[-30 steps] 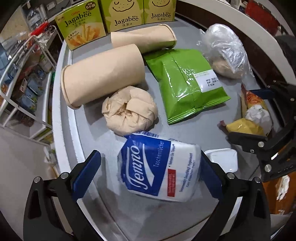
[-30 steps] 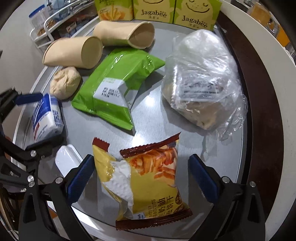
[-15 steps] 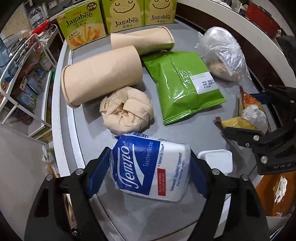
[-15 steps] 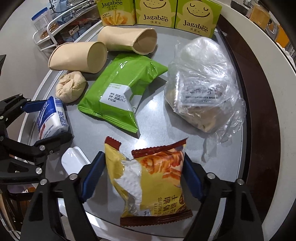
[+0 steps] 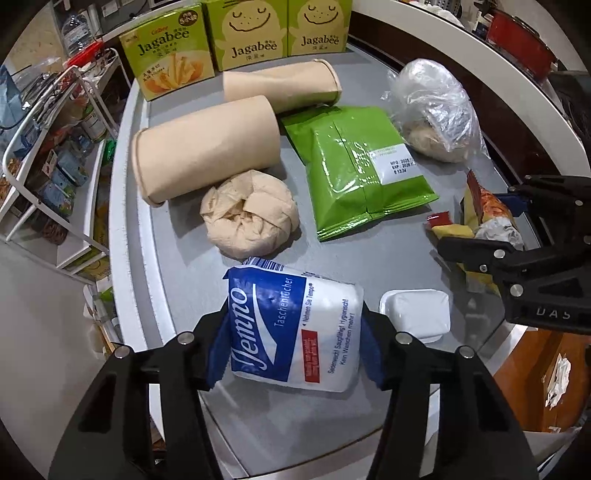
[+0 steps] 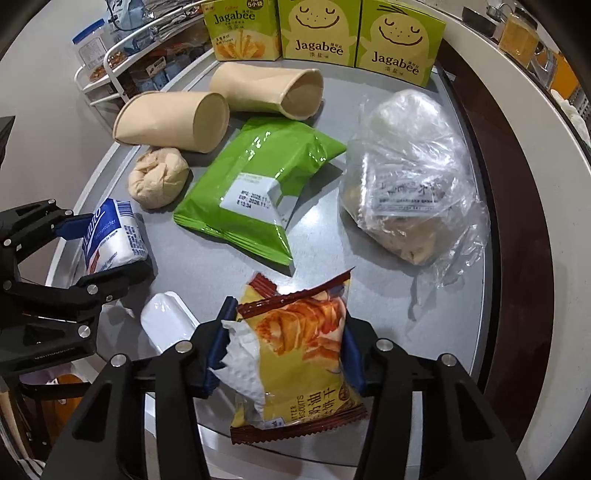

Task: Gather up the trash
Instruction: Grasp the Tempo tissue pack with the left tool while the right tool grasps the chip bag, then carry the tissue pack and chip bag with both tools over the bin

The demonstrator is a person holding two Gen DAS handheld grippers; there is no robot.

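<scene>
A blue-and-white tissue pack (image 5: 295, 328) lies flat near the grey table's front edge. Right of it, past a small white tub (image 5: 415, 314), a torn yellow biscuit wrapper (image 6: 295, 354) holds crumpled white paper.

Bare grey tabletop (image 6: 314, 258) lies open only in a lane between the green pouch (image 6: 258, 192) and the clear plastic bag (image 6: 410, 184), while two tipped paper cups (image 5: 207, 147), a crumpled napkin ball (image 5: 249, 218) and the Jagabee boxes (image 6: 317, 29) crowd the far side.
</scene>
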